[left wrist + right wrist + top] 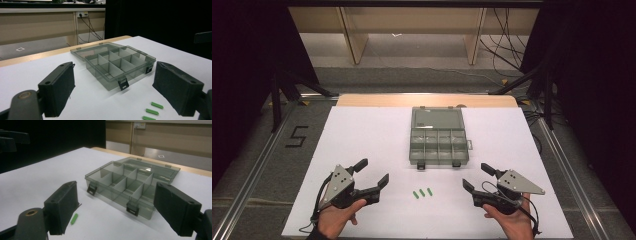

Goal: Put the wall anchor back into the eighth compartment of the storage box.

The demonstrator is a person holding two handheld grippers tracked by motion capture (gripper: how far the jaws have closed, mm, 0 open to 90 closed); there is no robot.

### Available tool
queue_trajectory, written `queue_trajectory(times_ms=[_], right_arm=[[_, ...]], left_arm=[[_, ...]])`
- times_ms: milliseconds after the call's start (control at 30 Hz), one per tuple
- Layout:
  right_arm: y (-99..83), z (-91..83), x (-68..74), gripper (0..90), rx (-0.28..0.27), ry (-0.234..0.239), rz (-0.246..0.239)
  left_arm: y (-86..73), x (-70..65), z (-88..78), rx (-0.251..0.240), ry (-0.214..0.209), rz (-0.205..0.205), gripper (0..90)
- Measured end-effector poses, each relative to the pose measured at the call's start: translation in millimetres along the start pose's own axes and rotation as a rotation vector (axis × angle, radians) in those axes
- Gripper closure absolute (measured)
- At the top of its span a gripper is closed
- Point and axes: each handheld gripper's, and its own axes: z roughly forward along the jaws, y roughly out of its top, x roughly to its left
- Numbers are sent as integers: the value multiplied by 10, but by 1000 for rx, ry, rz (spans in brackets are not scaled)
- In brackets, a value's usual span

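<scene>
White table (362,135): three green sticks (422,193) point toward the box (438,136).

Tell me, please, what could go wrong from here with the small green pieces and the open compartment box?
1. The three green pieces are small, flat and lie close together; wide jaws may nudge a neighbour or fail to pinch one.
2. The compartment box is light-looking and sits loose on the white table; a bump from the left gripper or right gripper, both open, might slide it.
3. Its compartments are narrow, so a dropped piece might land in the wrong one.
</scene>
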Motion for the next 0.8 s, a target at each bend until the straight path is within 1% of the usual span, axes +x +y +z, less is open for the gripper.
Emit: queue_trajectory(times_ms=[67,100,133,167,200,233,267,333,367,400,433,467,500,533,567,600,667,700,733,767,800], right_arm=[[-2,2,0,205,2,0,1],[-6,12,-2,203,-5,12,1],[-3,7,-4,203,11,27,2],[-6,8,11,203,20,47,21],[-7,21,18,203,9,51,20],[1,10,20,203,29,45,14],[1,21,21,203,15,44,7],[8,23,17,203,23,52,5],[5,36,20,202,20,66,15],[8,43,17,198,34,65,9],[7,64,25,198,35,86,17],[16,62,26,198,60,80,1],[16,62,26,198,60,80,1],[21,73,26,198,56,79,-11],[46,111,47,196,78,96,-42],[64,118,57,196,108,95,-66],[91,146,82,197,166,110,-106],[110,165,101,200,201,118,-117],[118,188,107,204,202,120,-132],[137,204,120,210,234,130,-135],[164,228,126,217,260,132,-150]], left_arm=[[0,-6,-1,-1,0,0,165],[1,-6,1,-3,-3,4,166],[1,-6,2,-3,-4,6,165],[0,-7,4,-2,-4,7,165],[-1,-7,4,0,-4,8,166],[-2,-5,5,2,-5,8,165],[-2,-4,4,3,-4,7,166],[-2,-1,5,3,-2,6,166],[-1,0,6,2,-4,7,166],[-2,0,6,4,-2,7,166],[-2,0,6,4,-2,7,165],[-3,-3,7,5,-2,8,166],[-3,-3,7,5,-2,8,166],[-4,-8,8,3,-2,6,166],[-4,-13,8,1,0,6,166],[-5,-13,8,2,0,6,166],[-6,-11,8,2,2,7,166],[-6,-10,7,2,2,7,166],[-5,-9,7,-1,3,6,166],[-5,-9,7,-1,3,6,165],[-5,-13,5,-4,5,2,166]])
